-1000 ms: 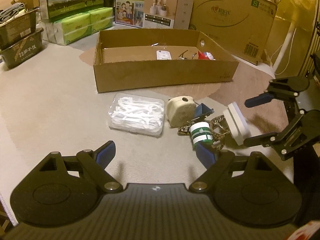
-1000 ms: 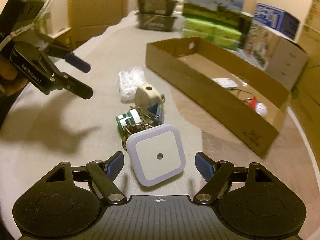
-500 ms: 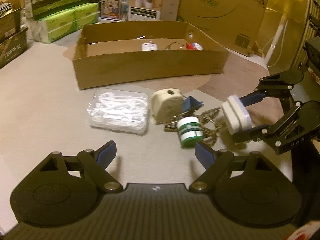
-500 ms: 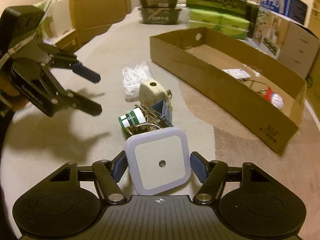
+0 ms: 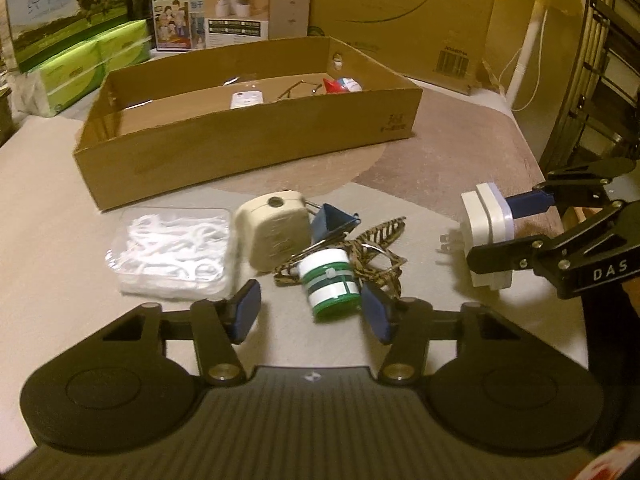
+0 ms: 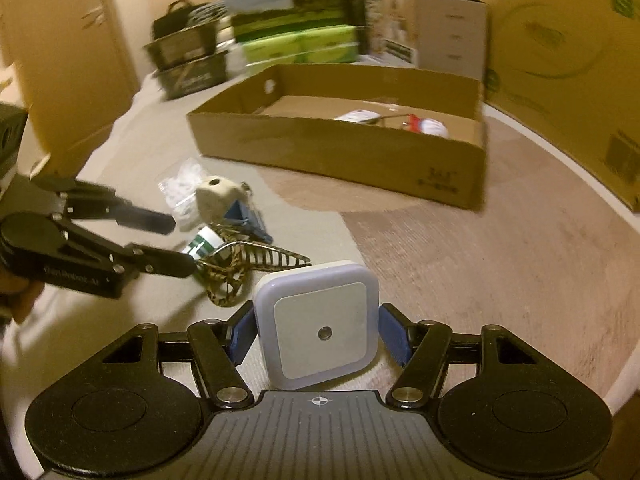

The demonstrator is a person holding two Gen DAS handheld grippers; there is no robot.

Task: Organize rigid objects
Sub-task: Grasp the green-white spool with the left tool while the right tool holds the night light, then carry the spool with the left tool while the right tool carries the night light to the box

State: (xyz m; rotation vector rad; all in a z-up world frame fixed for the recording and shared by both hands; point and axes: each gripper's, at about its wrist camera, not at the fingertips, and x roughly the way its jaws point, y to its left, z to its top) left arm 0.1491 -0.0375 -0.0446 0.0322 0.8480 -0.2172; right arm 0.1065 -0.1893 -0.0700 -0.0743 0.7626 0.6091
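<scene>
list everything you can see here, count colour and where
night light: 1, white, held in the right gripper
green-and-white bottle: 1, on its side between the left gripper's fingers
leopard-print hair clip: 1, brown, beside the bottle
beige tape measure: 1, left of the clip
floss pick box: 1, clear, leftmost
blue binder clip: 1, by the tape measure
cardboard tray: 1, brown, behind the pile, a few small items inside
left gripper: 1, black, open
right gripper: 1, black, shut

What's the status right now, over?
Right hand-held gripper shut on square white plug-in night light, off the table. Left hand-held gripper open around green-and-white striped bottle. Leopard-print hair clip alongside.
</scene>
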